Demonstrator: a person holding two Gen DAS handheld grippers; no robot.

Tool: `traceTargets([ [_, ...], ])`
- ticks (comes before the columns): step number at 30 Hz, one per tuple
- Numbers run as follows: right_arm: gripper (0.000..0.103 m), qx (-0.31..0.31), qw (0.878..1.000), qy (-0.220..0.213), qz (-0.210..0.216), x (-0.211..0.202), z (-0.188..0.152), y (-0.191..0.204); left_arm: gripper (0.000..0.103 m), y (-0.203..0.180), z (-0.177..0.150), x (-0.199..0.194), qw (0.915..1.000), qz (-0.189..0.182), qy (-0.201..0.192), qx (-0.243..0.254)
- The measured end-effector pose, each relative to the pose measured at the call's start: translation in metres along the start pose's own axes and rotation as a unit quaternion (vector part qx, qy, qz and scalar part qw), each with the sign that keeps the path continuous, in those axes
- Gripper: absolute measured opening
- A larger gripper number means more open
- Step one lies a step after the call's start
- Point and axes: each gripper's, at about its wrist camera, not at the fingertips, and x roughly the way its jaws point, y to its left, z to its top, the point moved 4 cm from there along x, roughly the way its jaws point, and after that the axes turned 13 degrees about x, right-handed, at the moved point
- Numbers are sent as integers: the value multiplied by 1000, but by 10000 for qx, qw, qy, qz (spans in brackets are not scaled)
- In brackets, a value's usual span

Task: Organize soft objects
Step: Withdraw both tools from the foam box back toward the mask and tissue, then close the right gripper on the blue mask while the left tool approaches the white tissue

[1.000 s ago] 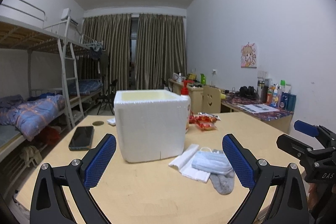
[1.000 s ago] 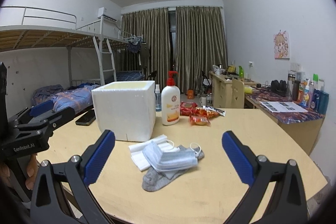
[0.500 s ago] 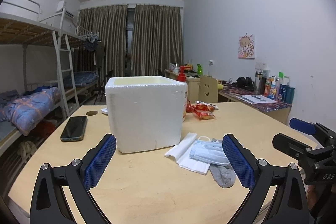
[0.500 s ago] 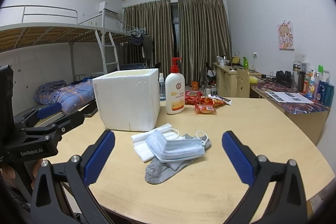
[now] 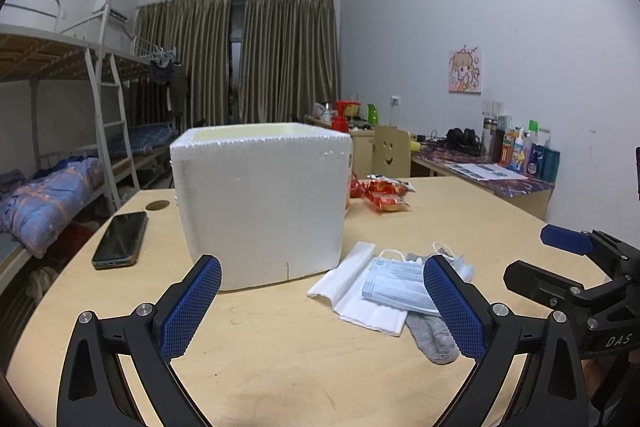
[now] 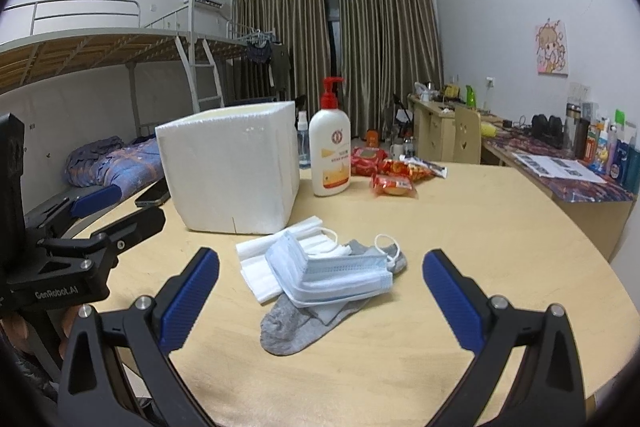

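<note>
Both my grippers, left (image 5: 322,301) and right (image 6: 320,297), gape wide, holding nothing. Landmark: foam box (image 6: 230,167) on table (image 6: 480,227). Masks (image 6: 332,269) lie piled on tissues (image 6: 256,267) and sock (image 6: 296,323), just before the box's right corner.

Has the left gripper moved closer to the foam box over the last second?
Yes. The left gripper has come forward: the foam box now looms larger and nearer its jaws.
</note>
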Motion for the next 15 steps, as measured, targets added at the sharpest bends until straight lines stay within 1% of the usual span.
traceTargets([
  [7,103,-11,9997,246,19,17,0,1,101,4,-2,18,9999,-94,108,75],
  [15,103,164,9982,583,-28,35,-3,-8,101,9,-7,42,9991,-254,327,98],
])
